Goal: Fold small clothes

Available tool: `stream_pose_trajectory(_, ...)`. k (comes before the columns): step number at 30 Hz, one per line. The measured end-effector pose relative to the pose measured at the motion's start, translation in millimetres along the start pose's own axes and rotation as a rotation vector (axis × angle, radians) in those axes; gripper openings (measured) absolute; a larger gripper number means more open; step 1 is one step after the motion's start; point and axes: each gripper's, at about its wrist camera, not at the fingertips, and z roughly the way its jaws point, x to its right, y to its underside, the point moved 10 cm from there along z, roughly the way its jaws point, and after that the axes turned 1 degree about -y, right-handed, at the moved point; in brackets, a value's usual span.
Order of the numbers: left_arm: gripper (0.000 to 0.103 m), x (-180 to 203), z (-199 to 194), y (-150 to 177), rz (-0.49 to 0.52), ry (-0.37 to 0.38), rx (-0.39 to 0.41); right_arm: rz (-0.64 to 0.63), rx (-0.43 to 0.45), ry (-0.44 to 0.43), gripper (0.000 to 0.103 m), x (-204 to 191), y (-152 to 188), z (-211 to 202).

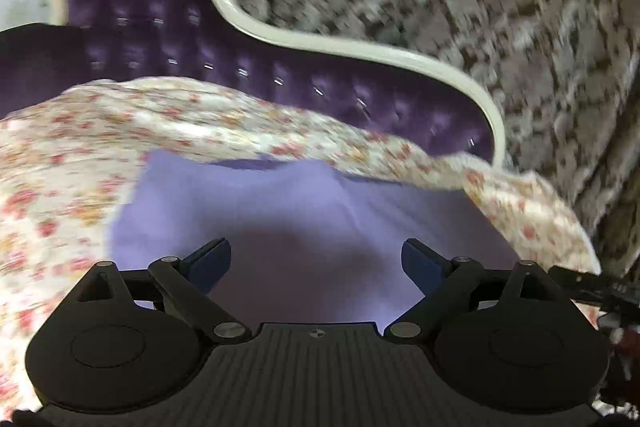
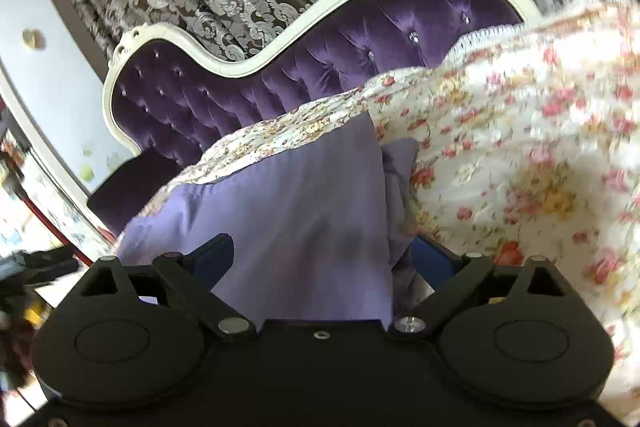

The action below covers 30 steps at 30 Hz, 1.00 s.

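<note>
While the lilac garment point(image 2: 296, 211) lay spread on the floral bedspread point(image 2: 520, 155) before the purple tufted headboard point(image 2: 360, 39), your left gripper point(image 1: 316, 261) and right gripper point(image 2: 324, 259) both stood with fingers spread wide, grasping nothing. The cloth looked thin, light and limp; it would likely sag and crease wherever unsupported. In the right view a folded layer ran along its right edge. Judged from that, you were best placed to pinch at corners or hems, through every layer, rather than mid-panel.
</note>
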Motion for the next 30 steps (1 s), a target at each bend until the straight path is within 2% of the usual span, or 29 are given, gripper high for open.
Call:
stream_pose_trajectory(2,0.093,8.2,19.5,3.8,0.029,-0.017,-0.019,0.030,-0.004,-0.012,0.101,4.6,2.1,1.8)
stream_pose_trajectory(6,0.093,13.9,55.3,8.4,0.058,-0.069,-0.056,0.055,-0.017,-0.017,0.101,15.5,3.8,6.8)
stream_pose_trajectory(10,0.093,-6.0,85.7,20.7,0.039,-0.158,-0.115,0.089,-0.042,-0.064,0.101,23.7,6.3,17.0)
stream_pose_trajectory(12,0.095,-16.0,98.2,30.3,0.044,-0.176,-0.146,0.104,-0.060,-0.084,0.101,28.0,8.1,25.2)
stream_pose_trajectory(16,0.100,-17.4,100.5,34.5,0.060,-0.190,-0.139,0.136,-0.101,-0.134,0.103,34.0,12.4,44.6)
stream_pose_trajectory(20,0.101,-16.3,99.6,37.3,0.048,-0.196,-0.130,0.105,-0.089,-0.170,0.103,31.3,7.6,55.5)
stream_pose_trajectory(23,0.102,-14.5,104.7,37.1,0.057,-0.209,-0.113,0.126,-0.073,-0.229,0.103,29.4,2.0,59.8)
stream_pose_trajectory(26,0.102,-13.9,106.1,37.2,0.059,-0.212,-0.110,0.205,-0.053,-0.348,0.103,26.6,-5.5,62.5)
stream_pose_trajectory(30,0.102,-14.0,107.1,36.4,0.056,-0.207,-0.113,0.294,-0.042,-0.439,0.103,26.9,-13.6,72.4)
